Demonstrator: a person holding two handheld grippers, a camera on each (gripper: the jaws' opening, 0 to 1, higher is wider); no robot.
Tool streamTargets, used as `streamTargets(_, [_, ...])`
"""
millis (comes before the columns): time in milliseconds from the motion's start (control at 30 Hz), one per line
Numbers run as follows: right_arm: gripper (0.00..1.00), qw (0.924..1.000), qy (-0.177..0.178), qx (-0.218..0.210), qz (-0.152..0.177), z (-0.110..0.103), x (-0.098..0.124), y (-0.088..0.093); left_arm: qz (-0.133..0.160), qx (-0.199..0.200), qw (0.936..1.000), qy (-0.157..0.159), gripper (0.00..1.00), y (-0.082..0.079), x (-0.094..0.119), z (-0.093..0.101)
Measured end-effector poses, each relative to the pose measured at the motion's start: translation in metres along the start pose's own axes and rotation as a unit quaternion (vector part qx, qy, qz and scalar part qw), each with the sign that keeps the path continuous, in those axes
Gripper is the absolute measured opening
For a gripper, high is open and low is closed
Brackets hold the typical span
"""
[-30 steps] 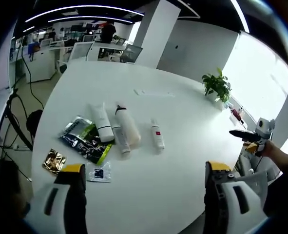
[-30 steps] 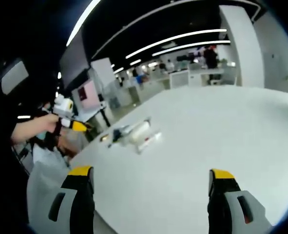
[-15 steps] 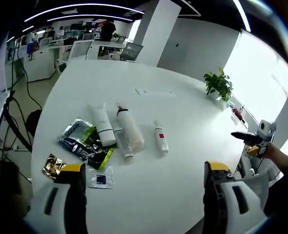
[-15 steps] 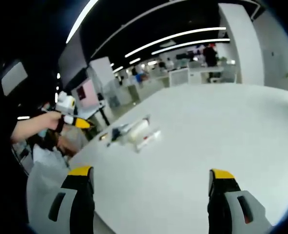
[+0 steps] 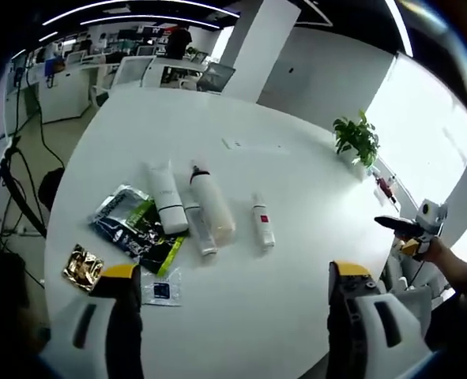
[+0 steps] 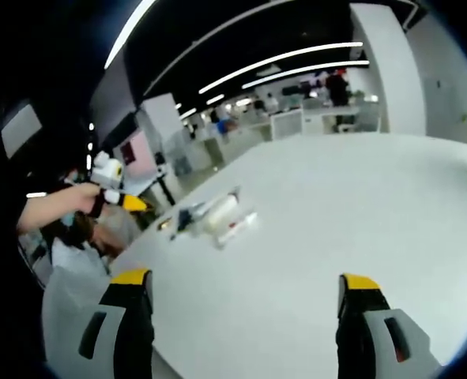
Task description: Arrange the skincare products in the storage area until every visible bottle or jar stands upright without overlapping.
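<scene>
The round tabletop (image 5: 296,166) is smooth, matt white, taking a soft sheen near the window. The white tube (image 5: 167,197) and cream bottle (image 5: 212,206) look like plastic, lightly glossy. The dark and green sachets (image 5: 134,230) are shiny, crinkled foil, and the gold packet (image 5: 83,267) glints metallic. The clear sachet (image 5: 161,287) is glossy film.

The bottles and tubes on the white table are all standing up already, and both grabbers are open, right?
Not quite. In the left gripper view the white tube, the big bottle and the small bottle with the red label all lie flat on the white table. Nothing stands up yet. The left gripper and right gripper are indeed open.
</scene>
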State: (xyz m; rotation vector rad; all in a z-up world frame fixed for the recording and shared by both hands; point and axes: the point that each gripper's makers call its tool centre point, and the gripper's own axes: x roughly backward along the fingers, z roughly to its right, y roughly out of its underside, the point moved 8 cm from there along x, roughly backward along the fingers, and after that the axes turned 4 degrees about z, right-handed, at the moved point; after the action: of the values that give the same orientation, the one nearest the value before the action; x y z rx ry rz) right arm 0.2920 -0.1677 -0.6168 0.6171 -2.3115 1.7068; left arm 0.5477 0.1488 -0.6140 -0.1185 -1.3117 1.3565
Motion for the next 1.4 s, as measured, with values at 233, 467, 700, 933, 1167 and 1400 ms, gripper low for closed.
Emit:
streamTargets(233, [0.98,1.0,0.002,-0.003,-0.008,0.004,0.0,0.003,0.003,0.014,0.9999,0.007,0.92,-0.01,-0.01,-0.004])
streamTargets(467, [0.98,0.9999,0.002,-0.005,-0.014,0.006,-0.003,0.005,0.001,0.025,0.9997,0.009,0.92,-0.016,-0.016,-0.013])
streamTargets(700, [0.96,0.9998,0.006,-0.017,-0.006,0.008,-0.01,0.005,-0.007,0.033,0.9994,0.005,0.89,-0.021,-0.02,-0.024])
streamTargets(933, [0.96,0.9998,-0.004,-0.012,-0.014,0.004,-0.018,0.005,-0.008,0.035,0.9993,-0.007,0.88,-0.027,-0.027,-0.031])
streamTargets(1167, [0.96,0.9998,0.0,-0.012,-0.018,0.008,-0.019,0.003,-0.009,0.024,0.9995,-0.021,0.85,-0.034,-0.039,-0.04])
streamTargets(1400, [0.96,0.9996,0.001,-0.011,-0.024,0.011,-0.021,0.003,-0.01,0.027,0.999,-0.034,0.84,-0.037,-0.053,-0.049])
